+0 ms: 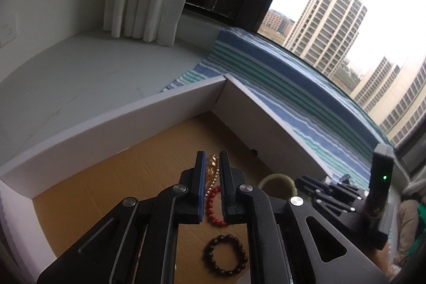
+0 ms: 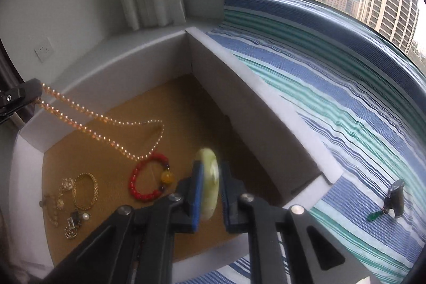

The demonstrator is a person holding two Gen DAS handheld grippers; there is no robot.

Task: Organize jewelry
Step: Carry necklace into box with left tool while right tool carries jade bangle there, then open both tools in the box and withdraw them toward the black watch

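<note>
Now the left tool (image 2: 25, 95) is pinching the gold bead necklace (image 2: 106, 121), which is hanging down into the white box (image 2: 279, 108). The right tool (image 2: 209, 193) is squeezing a pale green bangle (image 2: 210, 182) over the box floor. The necklace could snag the red bracelet (image 2: 149, 177) and drag it. The bangle is looking blurry.

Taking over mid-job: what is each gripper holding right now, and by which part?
The left gripper pinches the gold bead necklace at one end of its loop. The right gripper clamps the pale green bangle edge-on, across its band.
</note>
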